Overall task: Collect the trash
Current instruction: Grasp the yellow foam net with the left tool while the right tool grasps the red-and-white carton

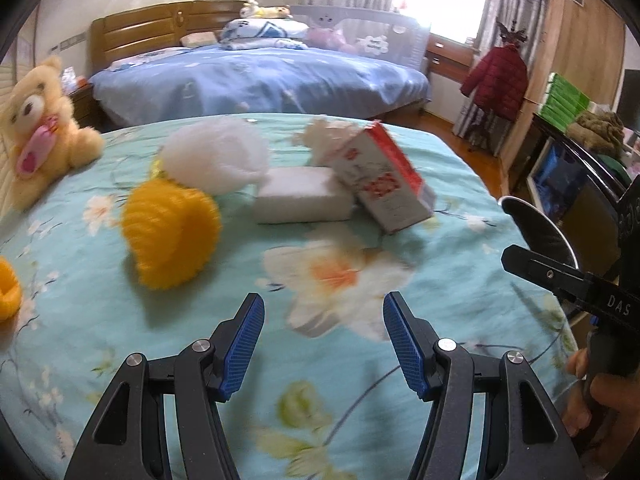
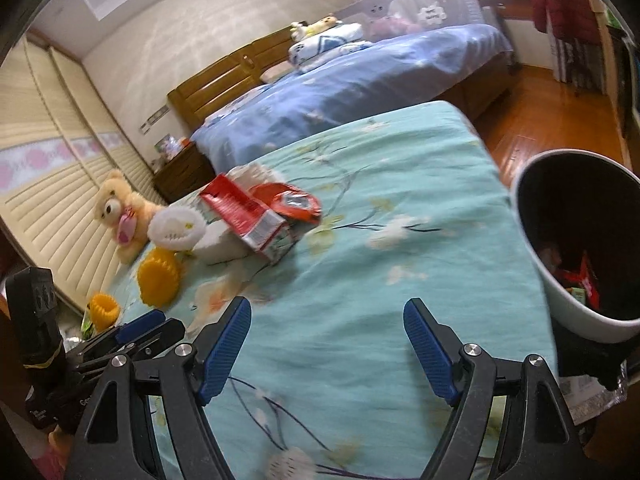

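Trash lies on a teal flowered bedspread [image 1: 460, 280]. A red-and-white carton [image 1: 380, 180] leans on a white foam block [image 1: 300, 196]; both show in the right wrist view, carton [image 2: 248, 216] and block [image 2: 220, 248]. A red wrapper [image 2: 292, 202] lies beside the carton. A white foam net [image 1: 216, 156] and a yellow foam net [image 1: 172, 232] lie left. My left gripper [image 1: 323, 344] is open and empty, short of the pile. My right gripper [image 2: 327, 348] is open and empty over bare bedspread. A white trash bin [image 2: 576, 240] with wrappers inside stands at the bed's right edge.
A yellow teddy bear [image 1: 36, 128] sits at the left by a slatted wall. A second yellow net [image 2: 104, 310] lies near the left gripper. A blue bed [image 1: 260, 80] stands behind. Wooden floor [image 2: 552, 120] lies to the right.
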Demonstrator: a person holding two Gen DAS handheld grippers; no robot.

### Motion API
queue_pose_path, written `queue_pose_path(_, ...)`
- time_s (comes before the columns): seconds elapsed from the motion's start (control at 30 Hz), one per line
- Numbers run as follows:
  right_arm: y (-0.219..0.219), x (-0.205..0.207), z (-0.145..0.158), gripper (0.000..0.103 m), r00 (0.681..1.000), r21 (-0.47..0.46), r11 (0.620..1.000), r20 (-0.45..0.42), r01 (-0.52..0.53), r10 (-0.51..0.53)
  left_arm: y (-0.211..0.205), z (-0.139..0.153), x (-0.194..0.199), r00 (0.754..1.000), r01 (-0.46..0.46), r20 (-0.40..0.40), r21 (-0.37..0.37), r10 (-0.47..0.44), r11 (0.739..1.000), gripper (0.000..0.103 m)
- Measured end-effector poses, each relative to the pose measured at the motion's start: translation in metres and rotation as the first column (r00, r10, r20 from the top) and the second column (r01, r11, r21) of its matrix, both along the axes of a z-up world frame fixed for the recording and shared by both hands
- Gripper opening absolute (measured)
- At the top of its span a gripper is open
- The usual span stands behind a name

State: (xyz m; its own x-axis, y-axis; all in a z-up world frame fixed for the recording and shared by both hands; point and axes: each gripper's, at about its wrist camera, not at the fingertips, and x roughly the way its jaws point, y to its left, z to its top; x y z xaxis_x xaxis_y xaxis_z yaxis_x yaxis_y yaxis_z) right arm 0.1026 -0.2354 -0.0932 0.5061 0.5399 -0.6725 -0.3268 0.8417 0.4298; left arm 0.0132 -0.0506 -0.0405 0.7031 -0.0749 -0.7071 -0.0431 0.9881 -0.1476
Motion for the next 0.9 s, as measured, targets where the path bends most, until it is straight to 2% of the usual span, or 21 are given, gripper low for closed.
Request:
queue_pose_path(0.4,0.044,0.018,0.0,0.08,0.996,-0.029,0.996,0.017,-0.084,0.084,0.047,0.003,-0.008,0.994,-0.106,-0.007,0.003,0.106,0.994,0.062)
queue_pose_path(0.63,0.068,0.029,0.007,0.08,0.989,-0.088,0.988,0.064,-0.127,0.133,0.072,0.004,-0.004,0.986,-0.167,-0.012,-0.003,0.167,0.986,0.062)
queue_pose_path(0.9,0.084,0.049,0.007,0.08,0.982,-0.148,0.978,0.098,-0.146,0.162,0.088,0.002,0.012,0.981,-0.194,-0.006,-0.002,0.194,0.981,0.062)
